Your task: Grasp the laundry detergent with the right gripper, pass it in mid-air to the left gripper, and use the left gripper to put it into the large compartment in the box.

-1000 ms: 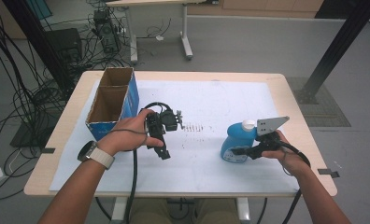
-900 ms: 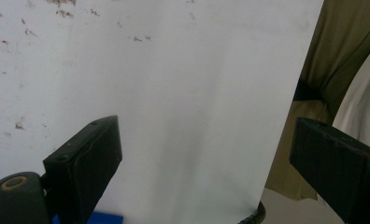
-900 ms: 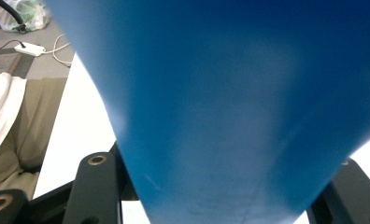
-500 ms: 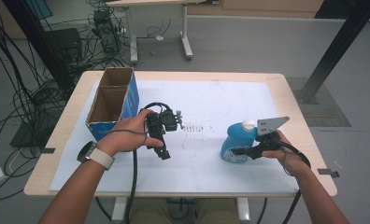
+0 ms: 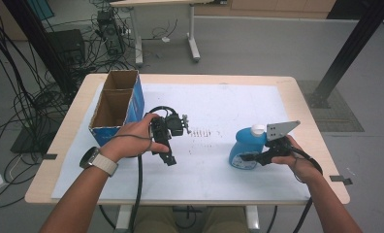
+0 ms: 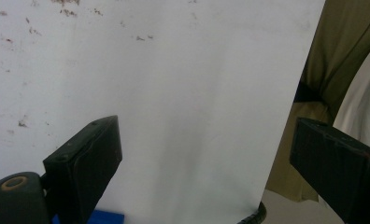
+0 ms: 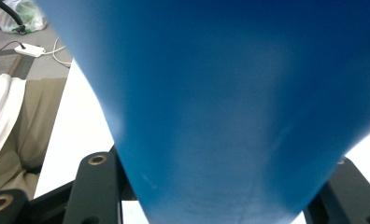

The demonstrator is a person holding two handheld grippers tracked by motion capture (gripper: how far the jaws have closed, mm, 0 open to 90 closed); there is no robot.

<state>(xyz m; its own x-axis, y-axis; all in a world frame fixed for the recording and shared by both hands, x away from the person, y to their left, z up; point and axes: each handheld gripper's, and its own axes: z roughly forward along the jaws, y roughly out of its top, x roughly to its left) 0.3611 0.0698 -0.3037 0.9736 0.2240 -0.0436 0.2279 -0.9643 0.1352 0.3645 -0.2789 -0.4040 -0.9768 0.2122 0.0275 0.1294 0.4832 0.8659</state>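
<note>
A blue plastic bottle (image 5: 242,145) with a white cap (image 5: 258,129) stands on the white sheet at the right side of the table. My right gripper (image 5: 247,157) is shut on its lower body from the right, held level. In the right gripper view the blue bottle (image 7: 239,116) sits squeezed between the two black jaws of the right gripper (image 7: 220,175). My left gripper (image 5: 168,158) rests in the person's left hand near the table's middle, pointing toward the front edge. In its own view the left gripper (image 6: 206,140) stands open over bare white sheet, with nothing between its jaws.
An open cardboard box (image 5: 115,104) with blue sides and two compartments stands at the left back of the table. The white sheet (image 5: 219,107) covers most of the tabletop. Cables lie on the floor (image 5: 30,97) to the left. The person's trousers (image 6: 332,60) show past the front edge.
</note>
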